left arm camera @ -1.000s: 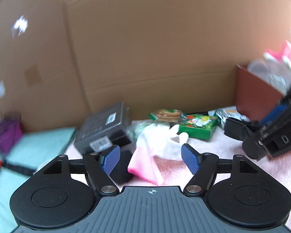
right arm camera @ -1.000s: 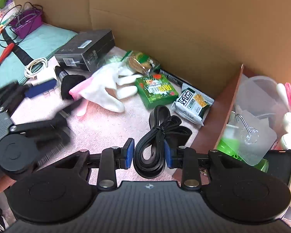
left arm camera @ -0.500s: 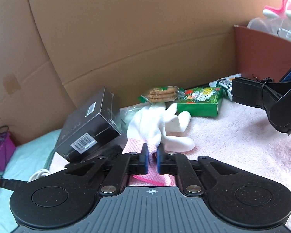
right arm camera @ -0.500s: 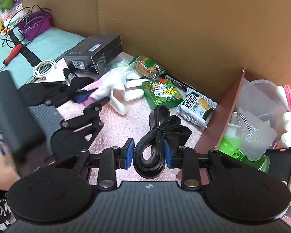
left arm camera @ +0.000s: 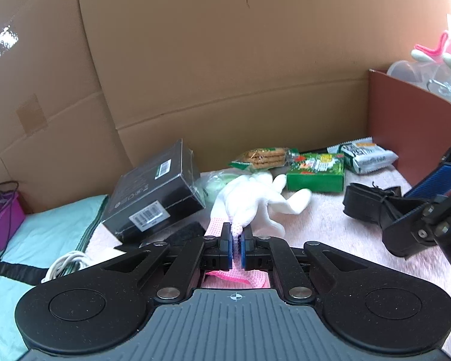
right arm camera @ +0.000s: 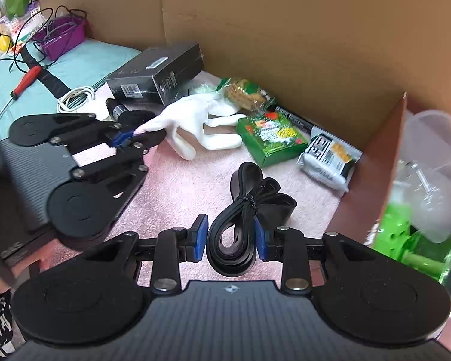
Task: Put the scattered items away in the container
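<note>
My left gripper (left arm camera: 236,245) is shut on the pink cuff of a white glove (left arm camera: 252,203) that lies on the pink towel. From the right wrist view the same gripper (right arm camera: 126,139) pinches the glove (right arm camera: 195,120) at its wrist end. My right gripper (right arm camera: 231,240) is shut on a coiled black strap (right arm camera: 243,213), also seen at the right of the left wrist view (left arm camera: 372,207). The brown container (right arm camera: 372,162) stands to the right, holding clear plastic and green items.
On the towel lie a black box (left arm camera: 156,192), a biscuit pack (left arm camera: 266,156), a green box (right arm camera: 270,138) and a white snack packet (right arm camera: 330,156). Cardboard walls (left arm camera: 225,60) close the back. A white cable (right arm camera: 76,97), red screwdriver (right arm camera: 24,82) and purple basket (right arm camera: 61,37) sit left.
My left gripper went from wide open to shut on the glove's pink cuff and came closer to it. The right gripper kept still with the strap.
</note>
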Demonstrator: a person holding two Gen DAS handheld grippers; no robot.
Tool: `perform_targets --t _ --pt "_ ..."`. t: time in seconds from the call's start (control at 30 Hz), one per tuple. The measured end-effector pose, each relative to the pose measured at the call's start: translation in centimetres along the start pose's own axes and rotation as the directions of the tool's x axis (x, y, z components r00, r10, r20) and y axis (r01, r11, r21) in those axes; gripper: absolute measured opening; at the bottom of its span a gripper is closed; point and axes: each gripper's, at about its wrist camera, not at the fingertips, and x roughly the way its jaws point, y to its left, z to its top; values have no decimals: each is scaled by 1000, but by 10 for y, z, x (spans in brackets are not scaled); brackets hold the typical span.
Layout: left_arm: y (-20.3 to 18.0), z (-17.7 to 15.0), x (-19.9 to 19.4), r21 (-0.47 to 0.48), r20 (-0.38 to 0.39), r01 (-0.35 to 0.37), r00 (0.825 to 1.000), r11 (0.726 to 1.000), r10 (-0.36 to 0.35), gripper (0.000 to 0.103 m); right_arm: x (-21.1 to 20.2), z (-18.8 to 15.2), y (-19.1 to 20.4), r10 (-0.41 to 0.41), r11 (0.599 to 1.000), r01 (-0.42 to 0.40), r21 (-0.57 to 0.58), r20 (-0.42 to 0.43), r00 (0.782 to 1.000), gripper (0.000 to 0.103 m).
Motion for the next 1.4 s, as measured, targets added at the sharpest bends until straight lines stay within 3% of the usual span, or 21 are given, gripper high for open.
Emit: perform_targets --t 0.03,0.07,0.1,0.13,0.23,0.37,0.47,0.5,0.53,0.6,0.67,0.77,0.87,0.93,1.1,1.13,1.17,1.23,1.27,1.33,1.4 --pt "1 -2 -2 7 -3 -1 1000 1000 1 2 1 -1 -1 5 1000 -5 3 -1 1000 36" --pt "0 -4 -2 18 -18 1 1000 1000 -1 24 2 -2 -2 12 1000 -12 7 1 1000 36" --pt "0 -6 -1 29 -40 11 999 1000 -10 32 2 -3 -3 20 1000 -20 10 5 1000 36" --pt "0 -8 -1 37 -47 15 999 999 -13 52 2 -4 -3 27 1000 -27 11 11 1000 36" --pt "2 -15 -7 40 -23 36 999 999 -35 44 1 -9 -3 39 999 -39 4 21 999 36" --pt "2 -17 -4 54 -40 43 998 998 -41 44 2 -13 -3 44 999 -44 0 19 999 36" --pt "0 -16 -5 66 -25 45 999 997 -43 46 -4 -13 -3 43 999 -43 6 77 996 41" --pt "-1 -16 -6 66 -20 42 999 997 -41 46 -10 -12 -4 41 999 -42 11 109 993 47" --pt "-1 -15 -6 64 -17 43 999 997 -42 46 -16 -10 -4 41 999 -44 16 143 989 59" --pt "-2 -16 -6 64 -15 44 999 997 -43 47 -27 -5 -5 75 996 -83 29 213 974 65" --pt "-2 -16 -7 68 -14 46 999 997 -45 47 -32 6 -10 146 982 -171 83 251 957 70" --pt "-3 -16 -8 72 -15 39 999 997 -38 48 -20 31 -23 267 918 -320 235 231 936 70" --pt "-2 -13 -6 59 -32 32 999 998 -30 57 13 54 -29 286 882 -313 351 128 950 64" --pt "-3 -11 -6 54 -37 34 999 998 -32 57 30 66 -22 245 902 -255 347 73 967 58" --pt "-3 -7 -3 27 -62 33 998 999 -31 52 61 78 5 162 954 -160 254 11 987 57" --pt "-3 -6 -2 21 -69 33 997 999 -32 47 65 79 9 152 961 -147 234 -1 988 56" --pt "-3 -7 -2 14 -75 33 997 999 -32 32 70 79 14 138 969 -132 211 -15 990 53" --pt "-1 -7 -1 3 -84 40 996 999 -40 20 76 80 23 102 982 -93 165 -44 994 45" --pt "0 -8 -1 -1 -85 41 996 999 -41 15 78 80 27 89 987 -81 138 -55 994 42" --pt "2 -9 -2 -7 -85 42 995 999 -43 9 81 79 31 92 990 -83 117 -73 993 25" --pt "2 -9 -5 -10 -76 40 996 999 -41 5 81 77 30 95 990 -86 112 -74 993 18"
